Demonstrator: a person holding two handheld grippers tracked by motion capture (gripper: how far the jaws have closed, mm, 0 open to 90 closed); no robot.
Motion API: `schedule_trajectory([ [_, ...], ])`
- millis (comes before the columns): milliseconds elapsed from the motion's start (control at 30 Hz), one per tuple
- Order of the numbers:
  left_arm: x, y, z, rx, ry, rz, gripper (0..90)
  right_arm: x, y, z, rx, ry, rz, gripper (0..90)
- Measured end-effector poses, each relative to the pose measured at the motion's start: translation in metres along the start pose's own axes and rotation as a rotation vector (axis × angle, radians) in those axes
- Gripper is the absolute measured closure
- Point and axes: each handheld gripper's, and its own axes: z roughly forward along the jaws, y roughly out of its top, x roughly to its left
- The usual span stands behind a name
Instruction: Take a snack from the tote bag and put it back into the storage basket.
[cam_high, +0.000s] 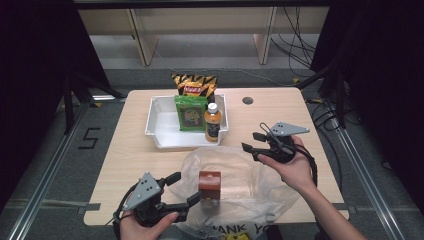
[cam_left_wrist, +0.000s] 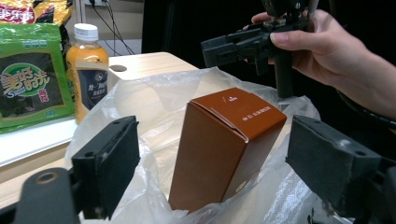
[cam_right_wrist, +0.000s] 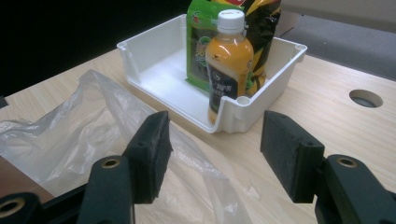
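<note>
A brown carton (cam_high: 209, 186) stands upright inside a clear plastic bag (cam_high: 250, 185) at the table's near edge. My left gripper (cam_high: 186, 189) is open, one jaw on each side of the carton. In the left gripper view the carton (cam_left_wrist: 224, 144) sits between the pads (cam_left_wrist: 109, 163) with a gap on both sides. My right gripper (cam_high: 251, 142) hangs open over the bag's far right rim with nothing between its jaws. The right gripper view has this gripper (cam_right_wrist: 220, 154) above the bag's edge (cam_right_wrist: 93, 121), pointing toward the tray.
A white tray (cam_high: 160, 127) at the table's middle back holds a green snack packet (cam_high: 190, 114) and an orange drink bottle (cam_high: 212, 122). A yellow chip bag (cam_high: 195, 85) leans at its far side. A round cable hole (cam_high: 247, 100) lies to the tray's right.
</note>
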Motion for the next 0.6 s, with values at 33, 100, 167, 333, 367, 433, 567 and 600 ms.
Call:
schedule_trajectory([
  [33, -0.002, 0.000, 0.002, 0.001, 0.003, 0.000, 15.1, -0.001, 0.000, 0.000, -0.007, -0.006, -0.013, 42.6],
  [100, -0.006, 0.000, 0.007, 0.007, 0.018, 0.018, 14.1, -0.001, 0.000, 0.000, -0.004, -0.007, -0.015, 42.2],
  [167, -0.009, -0.001, 0.011, 0.013, 0.028, 0.029, 13.3, -0.002, 0.000, 0.000, 0.002, -0.006, -0.020, 42.1],
  [333, -0.012, -0.005, 0.021, 0.038, 0.029, 0.037, 12.0, -0.003, -0.001, 0.001, -0.007, -0.017, -0.019, 42.0],
  [367, -0.014, -0.005, 0.022, 0.048, 0.034, 0.041, 12.0, -0.003, -0.001, 0.001, -0.005, -0.016, -0.016, 42.0],
  [433, -0.016, -0.006, 0.026, 0.050, 0.032, 0.044, 11.4, -0.002, 0.000, 0.000, 0.011, 0.001, 0.005, 42.0],
  [567, -0.018, -0.008, 0.031, 0.066, 0.045, 0.047, 10.2, -0.001, 0.000, 0.000, 0.002, 0.002, 0.009, 41.9],
  [600, -0.018, -0.008, 0.032, 0.064, 0.045, 0.046, 9.9, -0.002, 0.000, 0.000, 0.002, -0.001, 0.002, 41.9],
])
